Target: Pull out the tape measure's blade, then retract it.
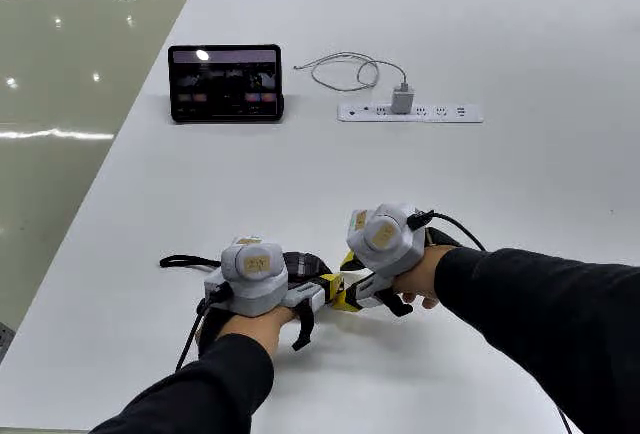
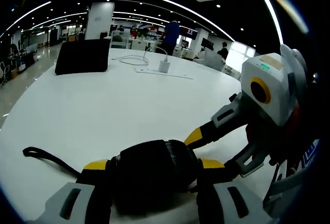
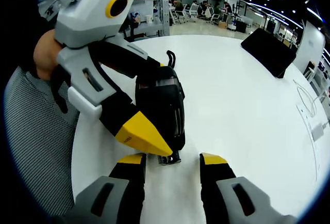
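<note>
At the near edge of the white table, the left gripper had its two jaws closed on the sides of the black tape measure, which lay on the table between the two grippers. The right gripper pointed at the case from the other side. Its jaws stood apart and held nothing, and the small metal hook of the blade was between their yellow tips. A black strap lay on the table to the left of the case. Further away stood a dark tablet, and to its right lay a white power strip with a charger and a looped cable.
</note>
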`<state>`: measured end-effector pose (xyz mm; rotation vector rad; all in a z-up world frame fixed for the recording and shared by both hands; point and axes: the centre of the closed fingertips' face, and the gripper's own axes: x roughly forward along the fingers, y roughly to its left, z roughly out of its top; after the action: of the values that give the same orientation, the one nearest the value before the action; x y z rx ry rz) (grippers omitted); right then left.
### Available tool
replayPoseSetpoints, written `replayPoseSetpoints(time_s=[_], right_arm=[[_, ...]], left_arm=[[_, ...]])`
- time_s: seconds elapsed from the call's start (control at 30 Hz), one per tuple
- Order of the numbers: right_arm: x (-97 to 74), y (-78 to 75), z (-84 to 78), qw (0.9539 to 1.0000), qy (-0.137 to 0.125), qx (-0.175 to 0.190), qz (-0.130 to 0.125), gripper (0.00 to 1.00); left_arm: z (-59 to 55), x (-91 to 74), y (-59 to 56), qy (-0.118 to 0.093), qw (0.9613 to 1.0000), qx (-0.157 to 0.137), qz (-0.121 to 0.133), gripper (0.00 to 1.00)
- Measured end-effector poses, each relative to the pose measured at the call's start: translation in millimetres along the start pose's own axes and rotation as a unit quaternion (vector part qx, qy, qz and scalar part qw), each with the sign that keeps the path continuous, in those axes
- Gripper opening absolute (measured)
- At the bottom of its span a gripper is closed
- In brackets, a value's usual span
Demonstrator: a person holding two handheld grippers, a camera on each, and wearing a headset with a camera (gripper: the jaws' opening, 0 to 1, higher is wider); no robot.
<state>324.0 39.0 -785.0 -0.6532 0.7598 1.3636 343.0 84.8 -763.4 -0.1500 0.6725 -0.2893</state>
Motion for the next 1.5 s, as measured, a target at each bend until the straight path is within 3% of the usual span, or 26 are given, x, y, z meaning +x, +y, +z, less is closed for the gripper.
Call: replayPoseSetpoints(time_s=[0.1, 0.23, 0.4, 0.53, 0.6, 0.77, 0.83, 0.9, 0.93, 1.03, 1.1, 1.13, 1.17, 1.23, 1.5], right_arm=[[-3.0, 2.2, -2.0, 0.9999, -0.002, 0.013, 0.004, 0.56], [-7.9, 1.2, -3.9, 0.9992, -0.009, 0.039, -0.003, 0.70], [-16.0, -4.4, 3.6, 0.9981, -0.036, 0.041, -0.029, 0.87], [-25.2, -10.1, 15.1, 0.9947, -0.069, 0.051, -0.056, 1.00], [-30.0, -10.8, 15.0, 0.9942, -0.072, 0.052, -0.061, 1.00], [-35.9, -11.8, 10.8, 0.9931, -0.076, 0.059, -0.068, 1.00], [-39.5, -11.5, 9.2, 0.9926, -0.078, 0.060, -0.071, 1.00], [-42.2, -10.7, 6.6, 0.9920, -0.080, 0.066, -0.073, 1.00], [-43.7, -10.6, 6.0, 0.9917, -0.081, 0.067, -0.075, 1.00], [-48.7, -10.2, 2.1, 0.9907, -0.085, 0.071, -0.078, 1.00], [-53.3, -9.5, -0.5, 0.9897, -0.089, 0.076, -0.082, 1.00], [-55.0, -9.5, -1.9, 0.9893, -0.091, 0.078, -0.084, 1.00], [-58.2, -9.5, -3.8, 0.9884, -0.095, 0.080, -0.087, 1.00], [-64.1, -9.4, -7.6, 0.9868, -0.101, 0.086, -0.093, 1.00], [-88.9, -6.7, -30.5, 0.9800, -0.119, 0.109, -0.116, 1.00]], left_arm=[[0.0, 0.0, -0.1, 0.001, 1.0000, 0.001, -0.001, 0.63], [0.4, -1.2, 1.9, 0.004, 1.0000, 0.006, 0.003, 0.65], [0.5, -6.0, 16.6, 0.018, 0.9996, -0.003, 0.022, 0.80], [3.5, -7.9, 19.2, 0.020, 0.9998, -0.001, 0.004, 0.97], [11.7, -8.4, 17.4, 0.001, 0.9995, 0.025, -0.017, 1.00], [13.5, -15.6, 18.1, 0.010, 0.9984, 0.039, -0.040, 1.00], [17.9, -20.1, 19.2, 0.004, 0.9974, 0.061, -0.039, 1.00], [19.6, -25.2, 19.8, 0.005, 0.9928, 0.113, -0.040, 1.00], [21.3, -26.3, 15.1, -0.003, 0.9920, 0.114, -0.055, 1.00], [21.4, -33.2, 15.4, -0.003, 0.9914, 0.114, -0.064, 1.00], [23.2, -36.7, 15.0, -0.011, 0.9884, 0.130, -0.078, 1.00], [22.2, -37.4, 17.8, -0.008, 0.9887, 0.130, -0.074, 1.00], [13.7, -39.5, 24.5, 0.020, 0.9873, 0.143, -0.067, 1.00], [15.0, -42.2, 26.5, 0.008, 0.9870, 0.142, -0.075, 1.00], [9.7, -59.7, 37.9, 0.002, 0.9854, 0.144, -0.090, 1.00]])
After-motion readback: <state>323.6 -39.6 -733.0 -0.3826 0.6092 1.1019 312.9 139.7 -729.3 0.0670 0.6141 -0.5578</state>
